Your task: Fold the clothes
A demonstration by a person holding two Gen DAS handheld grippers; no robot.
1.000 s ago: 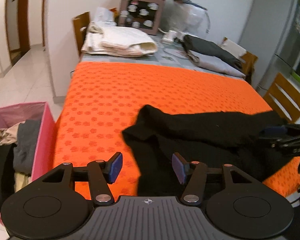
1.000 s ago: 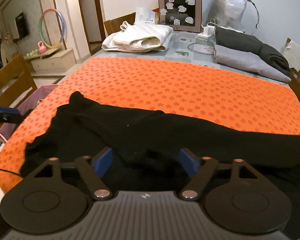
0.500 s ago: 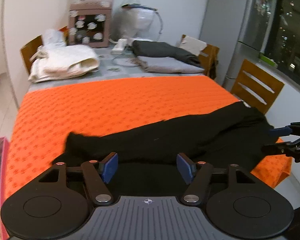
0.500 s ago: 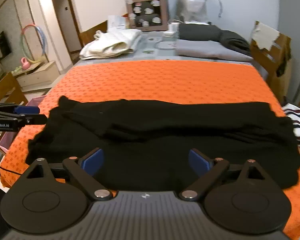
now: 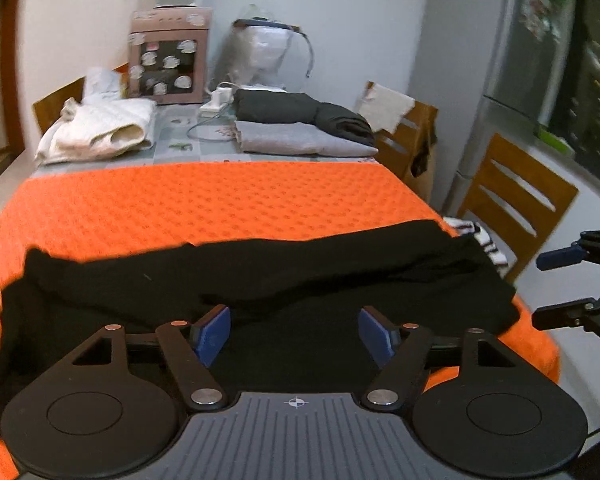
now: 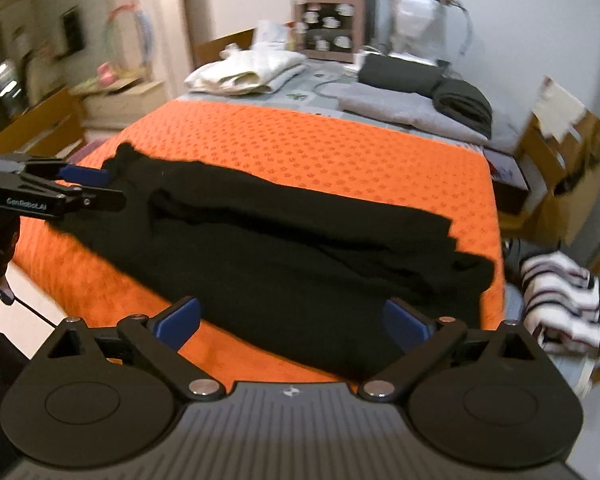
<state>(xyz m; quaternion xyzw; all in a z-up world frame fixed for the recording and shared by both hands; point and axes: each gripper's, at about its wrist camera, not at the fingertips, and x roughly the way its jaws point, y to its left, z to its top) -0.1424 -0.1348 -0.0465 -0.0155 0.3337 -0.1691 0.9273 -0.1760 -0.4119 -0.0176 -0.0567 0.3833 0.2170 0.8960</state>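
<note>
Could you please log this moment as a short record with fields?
garment: black garment lying long across the orange cloth, roughly folded
left gripper: jaws have just been opening, nothing between them
right gripper: jaws have just been opening wide, holding nothing
far end of table: white bundle, grey and dark folded clothes

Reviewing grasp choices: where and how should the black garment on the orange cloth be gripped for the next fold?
Probably the two ends of the black garment, one per gripper, coming from its sides: it lies as a long band across the orange cloth.
</note>
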